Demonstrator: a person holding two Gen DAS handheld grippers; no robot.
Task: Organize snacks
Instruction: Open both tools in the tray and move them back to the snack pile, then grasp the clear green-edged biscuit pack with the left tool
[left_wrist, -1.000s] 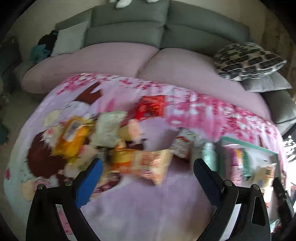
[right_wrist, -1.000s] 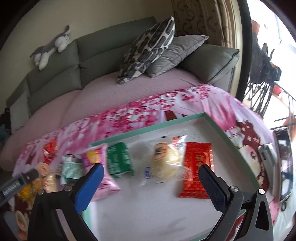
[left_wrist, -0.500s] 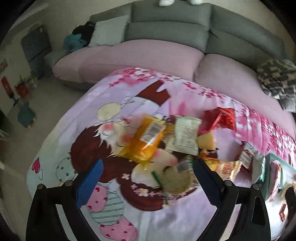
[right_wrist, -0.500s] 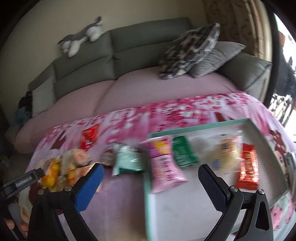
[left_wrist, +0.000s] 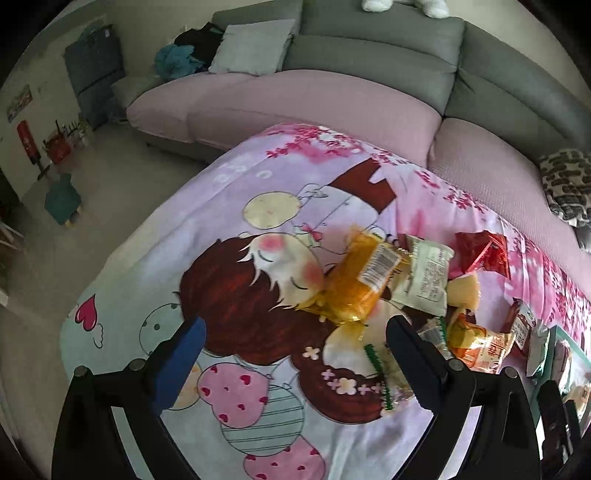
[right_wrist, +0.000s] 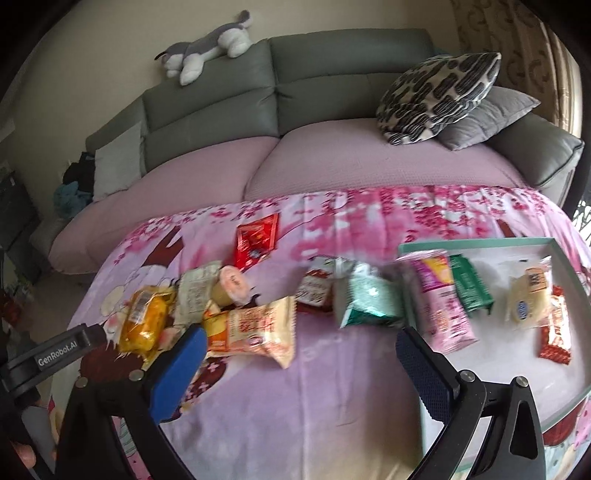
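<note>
Left tongs (left_wrist: 295, 341) wide and empty over the snack pile at the table's left end.

The yellow packet (left_wrist: 360, 278) lies just ahead and right of my left tongs, long axis slanting up-right; my right tongs (right_wrist: 297, 352), also wide and empty, hang nearer the tray (right_wrist: 476, 242) toward the right edge. So the left is the nearer one. Compared with a second ago, my left view has swung leftward off the tray, and the right view has swung left over the loose packets.
</note>
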